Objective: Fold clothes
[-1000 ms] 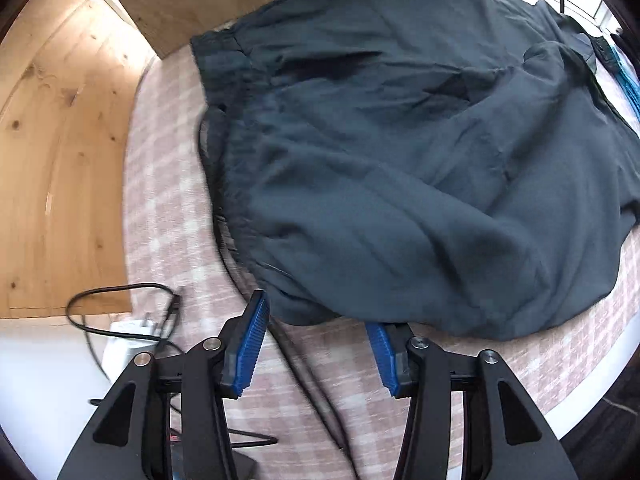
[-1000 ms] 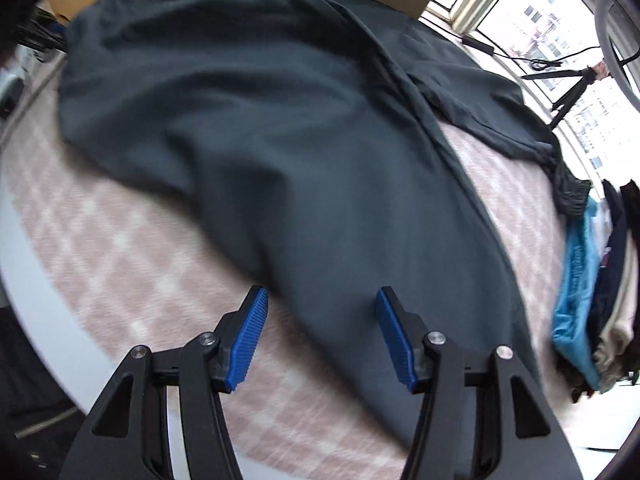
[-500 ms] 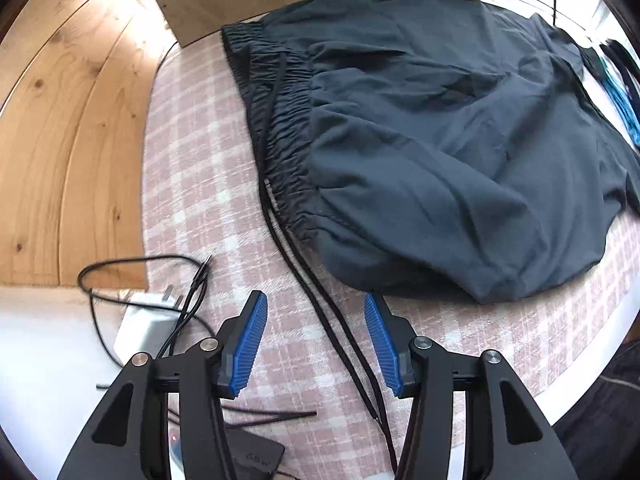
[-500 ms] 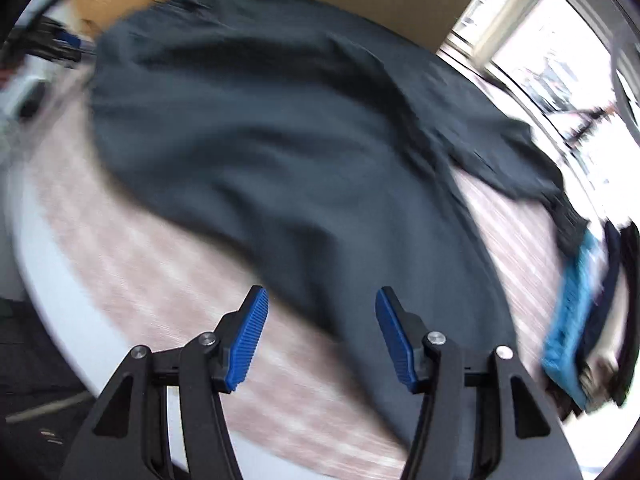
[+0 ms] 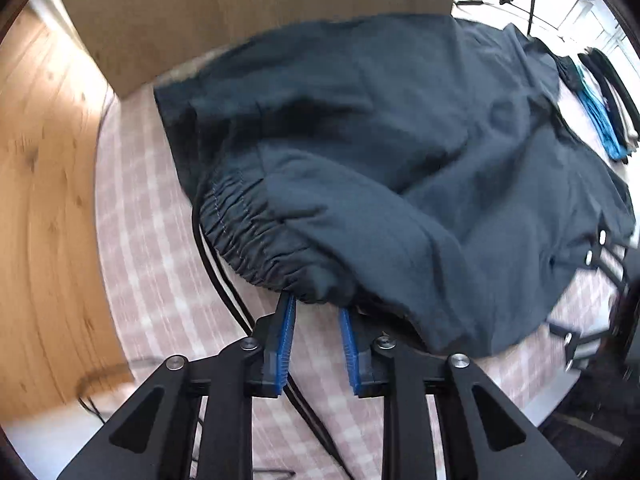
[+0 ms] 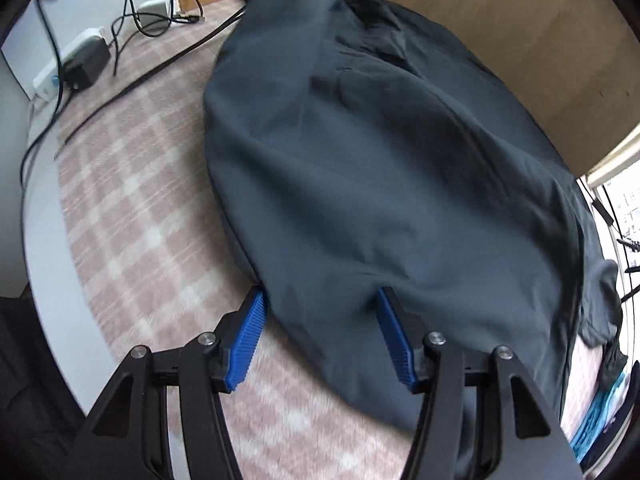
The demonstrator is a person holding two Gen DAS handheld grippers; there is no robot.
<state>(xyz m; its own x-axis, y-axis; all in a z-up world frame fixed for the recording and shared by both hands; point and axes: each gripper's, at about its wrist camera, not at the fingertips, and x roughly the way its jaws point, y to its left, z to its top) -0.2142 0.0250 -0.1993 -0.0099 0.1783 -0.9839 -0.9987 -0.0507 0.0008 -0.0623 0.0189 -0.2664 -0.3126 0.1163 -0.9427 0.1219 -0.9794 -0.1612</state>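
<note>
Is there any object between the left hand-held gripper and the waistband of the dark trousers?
Nothing visible blocks it. The left hand-held gripper is closing, its fingertips at the gathered waistband of the dark trousers. Black cords lie on the checked cloth just left of the fingers, not between them.

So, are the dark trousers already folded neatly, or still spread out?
Still spread, not neatly folded: the dark trousers lie loose and rumpled across the checked cloth, only the waistband corner doubled over.

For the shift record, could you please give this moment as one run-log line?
left gripper: closing on elastic waistband of dark navy fabric trousers | right gripper: open, at trouser edge | pink checked tablecloth: underneath
</note>
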